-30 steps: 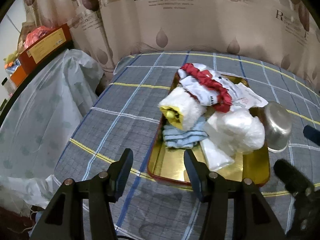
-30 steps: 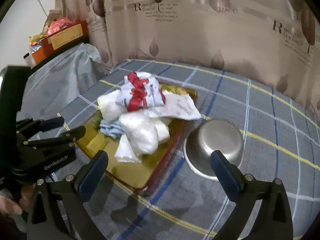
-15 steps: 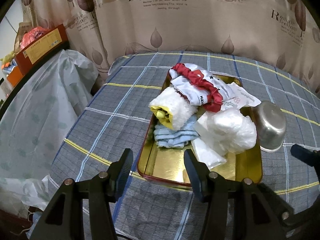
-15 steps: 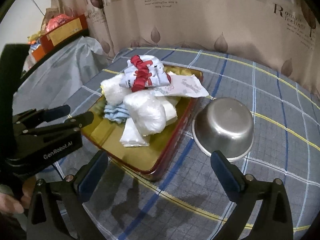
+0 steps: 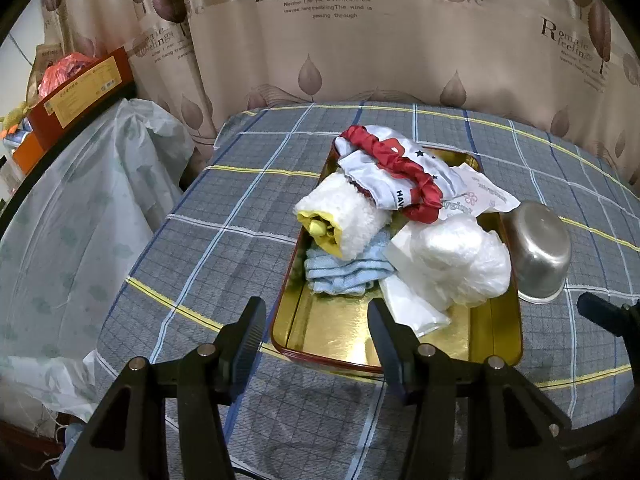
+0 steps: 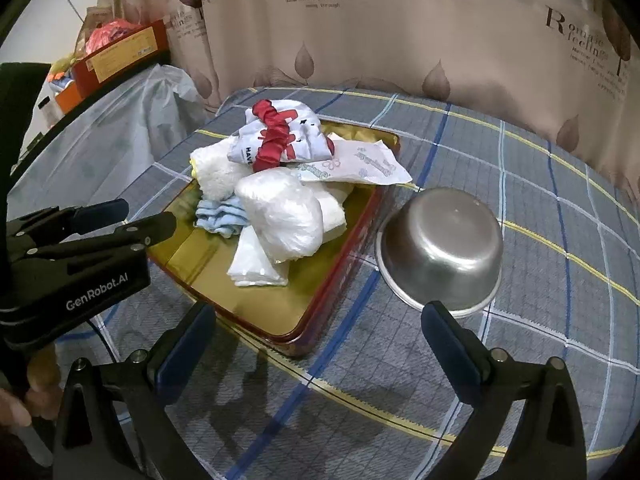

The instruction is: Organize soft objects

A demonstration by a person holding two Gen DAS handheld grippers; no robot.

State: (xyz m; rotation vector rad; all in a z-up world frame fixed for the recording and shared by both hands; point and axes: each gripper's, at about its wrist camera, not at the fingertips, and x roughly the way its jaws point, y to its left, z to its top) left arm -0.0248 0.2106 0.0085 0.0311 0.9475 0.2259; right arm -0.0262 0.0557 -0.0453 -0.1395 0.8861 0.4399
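Note:
A gold tray [image 5: 352, 340] [image 6: 256, 300] with a red rim sits on the checked cloth and holds a heap of soft things: a white fluffy roll with a yellow core [image 5: 344, 216], a folded light-blue cloth [image 5: 344, 272] [image 6: 218, 216], a bulging clear plastic bag [image 5: 460, 264] [image 6: 284, 216], a white garment with a red scrunchie [image 5: 396, 168] [image 6: 272, 140] and a printed packet [image 6: 360, 162]. My left gripper [image 5: 316, 320] hangs open over the tray's near left corner, empty. My right gripper [image 6: 316, 332] stands open and empty above the tray's near corner.
An upturned steel bowl [image 5: 538, 252] [image 6: 440, 248] rests on the cloth just right of the tray. A leaf-print curtain closes the back. At the left, a plastic-draped surface [image 5: 72, 208] carries a red box [image 5: 80, 96]. A hand [image 6: 24, 400] holds the left gripper's handle.
The right wrist view has drawn closer to the tray and bowl and shifted a little. The left gripper stays over the same tray corner; both stay open.

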